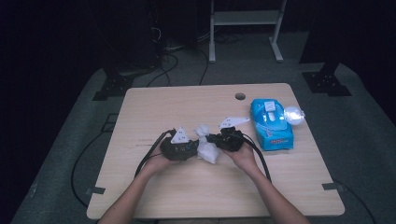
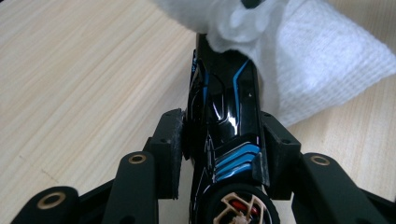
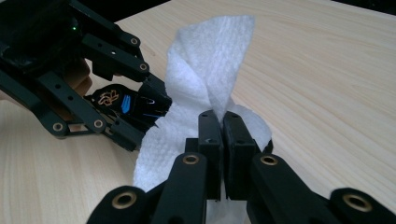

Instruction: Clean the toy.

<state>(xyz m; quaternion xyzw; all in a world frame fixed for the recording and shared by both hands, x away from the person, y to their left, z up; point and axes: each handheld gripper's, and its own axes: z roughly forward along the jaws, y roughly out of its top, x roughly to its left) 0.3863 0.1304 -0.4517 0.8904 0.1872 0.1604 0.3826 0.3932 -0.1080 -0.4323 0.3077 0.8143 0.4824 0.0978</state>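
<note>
A glossy black toy car (image 2: 226, 116) with blue stripes sits lengthwise between the pads of my left gripper (image 2: 219, 135), which is shut on its sides. A white textured wipe (image 2: 317, 70) drapes over the car's far end. My right gripper (image 3: 222, 126) is shut on a pinched fold of that wipe (image 3: 210, 60), whose free corner stands up above the jaws. In the right gripper view the car (image 3: 126, 103) is wedged in the left gripper (image 3: 152, 105). From above, the left gripper (image 1: 194, 148) and right gripper (image 1: 211, 140) meet at the crumpled wipe (image 1: 208, 151) mid-table.
A blue pack of wipes (image 1: 271, 123) lies on the wooden table (image 1: 187, 107) to the right of the hands, with a shiny clear round object (image 1: 294, 114) beside it. A cable hole (image 1: 240, 96) is near the far edge. Cables trail from both grippers.
</note>
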